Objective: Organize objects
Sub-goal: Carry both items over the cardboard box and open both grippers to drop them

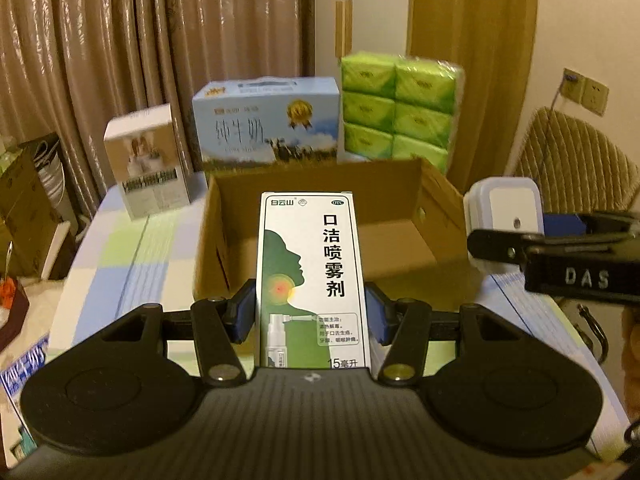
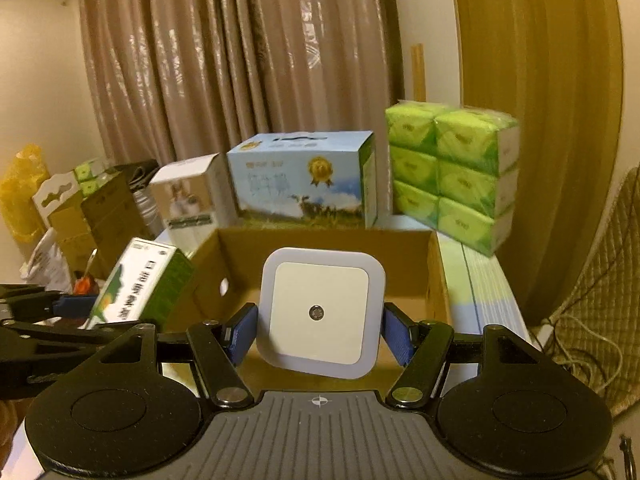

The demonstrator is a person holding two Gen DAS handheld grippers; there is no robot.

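My left gripper [image 1: 311, 314] is shut on a tall white and green spray medicine box [image 1: 312, 276], held upright in front of an open brown cardboard box [image 1: 400, 196]. My right gripper [image 2: 319, 330] is shut on a square white night light [image 2: 320, 312], its blue pads pressing both sides, before the same cardboard box [image 2: 436, 272]. The night light [image 1: 506, 210] and the right gripper's black frame show at the right of the left wrist view. In the right wrist view the medicine box [image 2: 136, 286] appears at the left, lying sideways in the left gripper's fingers.
Behind the cardboard box stand a small white box with a photo [image 1: 146, 160], a blue milk carton [image 1: 266, 124] and a green tissue pack [image 1: 398, 110]. The table has a checked cloth [image 1: 132, 256]. Curtains hang behind. A woven chair [image 1: 576, 164] stands right; cartons [image 2: 100, 208] are stacked left.
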